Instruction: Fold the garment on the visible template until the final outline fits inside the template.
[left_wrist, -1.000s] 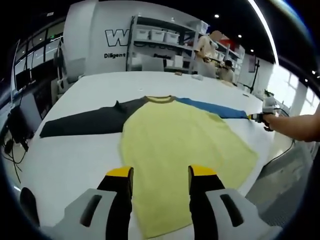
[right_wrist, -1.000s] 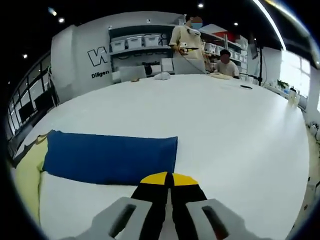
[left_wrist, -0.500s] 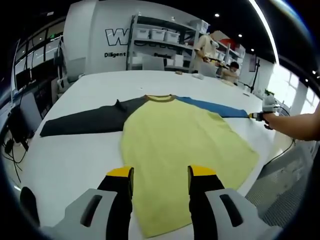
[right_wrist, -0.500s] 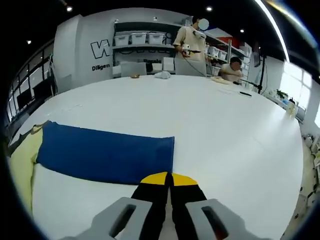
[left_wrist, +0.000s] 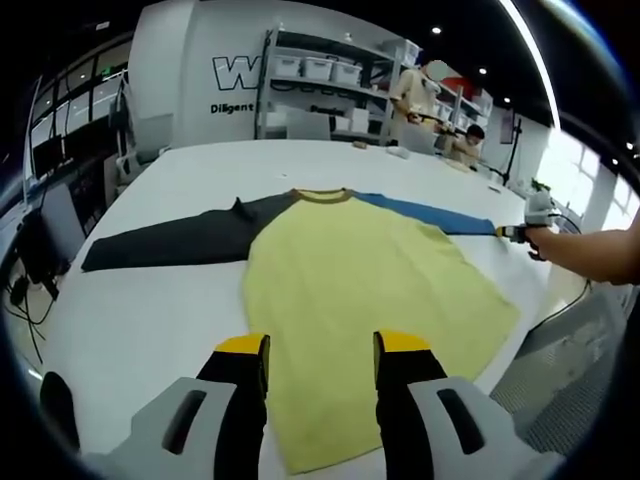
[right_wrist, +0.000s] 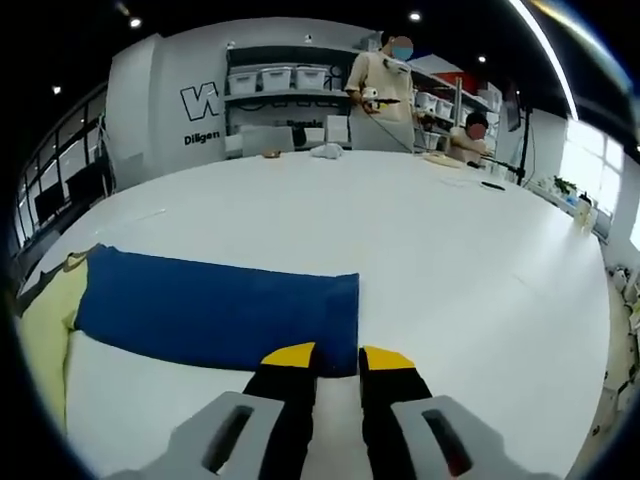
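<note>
A long-sleeved shirt lies flat on the white table (left_wrist: 150, 320): yellow body (left_wrist: 350, 270), dark grey sleeve (left_wrist: 170, 245) stretched left, blue sleeve (left_wrist: 430, 213) stretched right. My left gripper (left_wrist: 320, 345) is open and low over the hem, a jaw to each side of the yellow cloth, gripping nothing. In the right gripper view the blue sleeve (right_wrist: 210, 305) lies flat, and my right gripper (right_wrist: 338, 357) is open at its cuff end. In the left gripper view the right gripper (left_wrist: 515, 233) sits at the tip of that sleeve, held by a person's arm (left_wrist: 590, 250).
The table's edge (left_wrist: 540, 330) curves close past the shirt's right side. Two people (right_wrist: 385, 85) are at the table's far end, with small items (right_wrist: 325, 151) near them. Shelves with bins (left_wrist: 320, 75) line the back wall. Desks and cables (left_wrist: 30, 260) are on the left.
My right gripper's jaws, shut at the blue cuff before, have parted; the sleeve stays flat. The left gripper and the shirt have hardly moved.
</note>
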